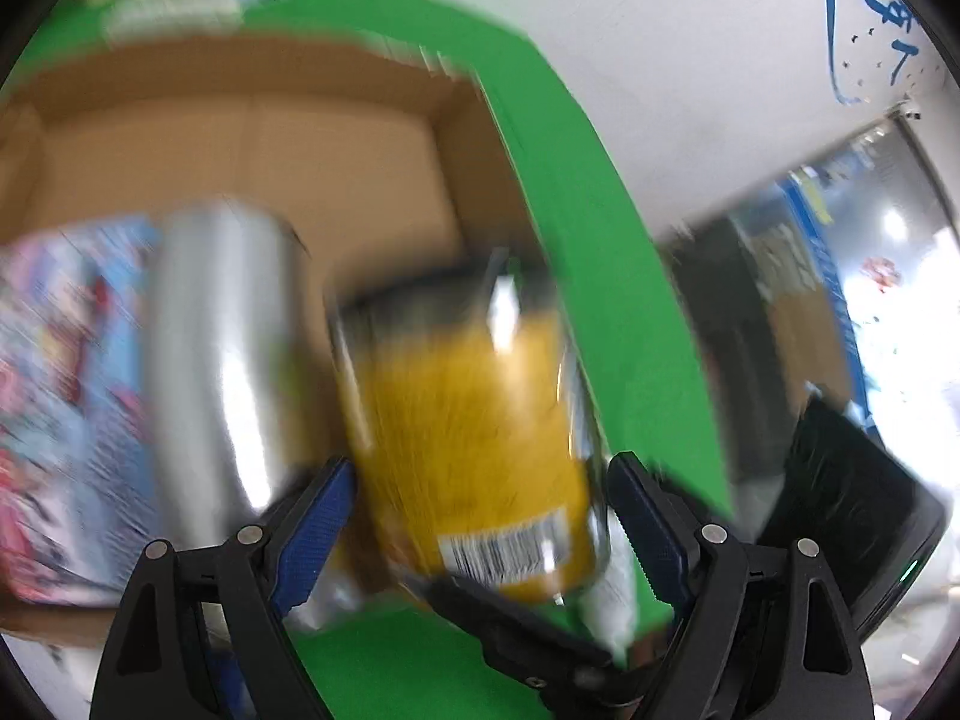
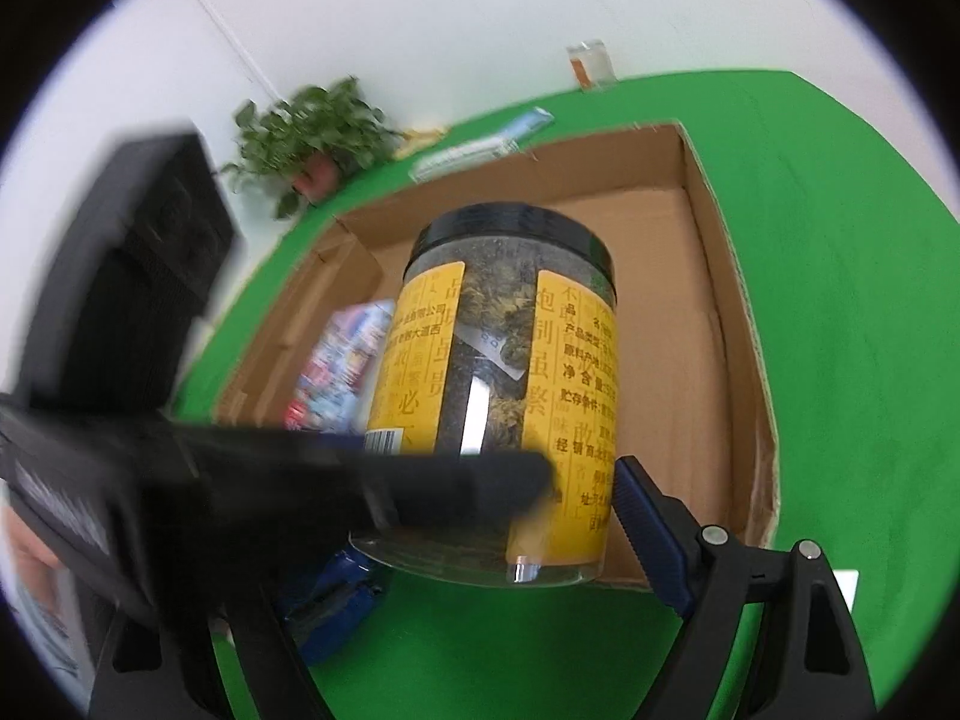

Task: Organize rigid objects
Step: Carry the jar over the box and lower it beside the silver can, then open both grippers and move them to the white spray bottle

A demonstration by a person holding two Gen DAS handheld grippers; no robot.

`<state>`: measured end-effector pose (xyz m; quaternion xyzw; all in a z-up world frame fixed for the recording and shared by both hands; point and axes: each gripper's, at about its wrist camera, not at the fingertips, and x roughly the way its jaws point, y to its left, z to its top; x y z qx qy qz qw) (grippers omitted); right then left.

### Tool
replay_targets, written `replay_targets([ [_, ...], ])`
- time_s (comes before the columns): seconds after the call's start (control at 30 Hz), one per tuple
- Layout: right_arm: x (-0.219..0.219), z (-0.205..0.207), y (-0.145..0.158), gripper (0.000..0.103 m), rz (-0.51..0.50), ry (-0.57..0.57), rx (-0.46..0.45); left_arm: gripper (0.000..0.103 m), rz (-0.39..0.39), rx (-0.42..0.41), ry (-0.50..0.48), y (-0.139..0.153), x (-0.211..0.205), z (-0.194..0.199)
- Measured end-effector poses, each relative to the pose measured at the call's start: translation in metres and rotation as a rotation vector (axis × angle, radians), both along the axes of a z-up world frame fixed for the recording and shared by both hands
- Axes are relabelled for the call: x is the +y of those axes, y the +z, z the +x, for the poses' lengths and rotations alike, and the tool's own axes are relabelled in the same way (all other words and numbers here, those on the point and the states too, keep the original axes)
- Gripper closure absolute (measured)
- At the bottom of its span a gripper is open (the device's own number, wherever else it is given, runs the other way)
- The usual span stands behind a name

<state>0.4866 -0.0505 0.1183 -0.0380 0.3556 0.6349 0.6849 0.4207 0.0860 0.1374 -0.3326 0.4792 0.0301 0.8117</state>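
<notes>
A clear jar (image 2: 510,372) with a black lid and a yellow label hangs tilted over the near edge of an open cardboard box (image 2: 708,276). My right gripper (image 2: 480,471) is shut on its lower half; the right pad presses the label, the left pad is hidden. In the left wrist view the jar (image 1: 474,420) is blurred and lies between the blue pads of my left gripper (image 1: 485,463), which stands open around it. A black finger (image 2: 432,480) of the left gripper crosses in front of the jar. A silver cylinder (image 1: 222,348) and a colourful packet (image 1: 66,396) lie in the box (image 1: 270,138).
The box sits on a green table (image 2: 840,330). Behind it lie a blue and white packet (image 2: 474,144), a potted plant (image 2: 306,132) and a glass (image 2: 591,63) near the wall. The colourful packet (image 2: 345,372) fills the box's left side; its right half is bare cardboard.
</notes>
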Motion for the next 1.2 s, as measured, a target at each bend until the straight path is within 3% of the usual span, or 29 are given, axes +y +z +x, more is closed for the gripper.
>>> replay_targets([
  [0.27,0.007,-0.004,-0.01,0.016,-0.038,-0.01,0.013,0.013,0.04,-0.03,0.069,0.017,0.012,-0.014],
  [0.37,0.008,-0.004,-0.009,0.016,-0.058,-0.01,0.001,0.013,0.05,-0.056,0.108,0.015,0.02,-0.04],
  [0.53,-0.014,-0.002,-0.002,0.017,0.011,-0.03,-0.005,0.013,0.14,-0.101,0.163,0.023,0.027,-0.083],
  [0.57,-0.015,-0.003,-0.003,0.024,0.017,-0.036,-0.012,0.013,0.156,-0.11,0.173,0.024,0.026,-0.092],
  [0.6,-0.014,-0.003,-0.005,0.046,0.006,-0.038,-0.013,0.013,0.168,-0.118,0.179,0.025,0.024,-0.099],
  [0.67,-0.009,-0.006,-0.011,0.053,-0.041,-0.068,-0.044,0.013,0.216,-0.143,0.198,0.028,0.019,-0.113],
  [0.77,-0.016,-0.014,-0.006,0.053,-0.034,-0.083,-0.045,0.013,0.325,-0.207,0.233,0.037,0.002,-0.141],
  [0.83,-0.028,-0.025,0.002,0.045,-0.001,-0.09,-0.077,0.012,0.426,-0.263,0.271,0.039,-0.012,-0.17],
  [0.9,-0.043,-0.038,0.007,0.021,0.03,-0.142,-0.15,0.0,0.534,-0.31,0.316,0.046,-0.023,-0.186],
  [0.97,-0.058,-0.053,0.011,0.019,0.067,-0.205,-0.231,0.0,0.613,-0.327,0.355,0.052,-0.033,-0.197],
  [1.03,-0.069,-0.068,0.008,0.019,0.08,-0.221,-0.289,0.001,0.626,-0.359,0.332,0.056,-0.04,-0.206],
  [1.07,-0.071,-0.071,0.006,0.019,0.082,-0.221,-0.293,0.008,0.617,-0.365,0.32,0.056,-0.043,-0.211],
  [1.1,-0.076,-0.075,0.002,0.021,0.096,-0.223,-0.288,0.025,0.606,-0.372,0.306,0.056,-0.046,-0.215],
  [1.13,-0.081,-0.076,-0.001,0.023,0.117,-0.233,-0.279,0.089,0.58,-0.383,0.273,0.053,-0.049,-0.219],
  [1.17,-0.087,-0.076,-0.004,0.034,0.129,-0.266,-0.268,0.1,0.556,-0.359,0.241,0.049,-0.053,-0.218],
  [1.2,-0.093,-0.076,-0.008,0.05,0.122,-0.317,-0.259,0.1,0.533,-0.346,0.228,0.046,-0.055,-0.22],
])
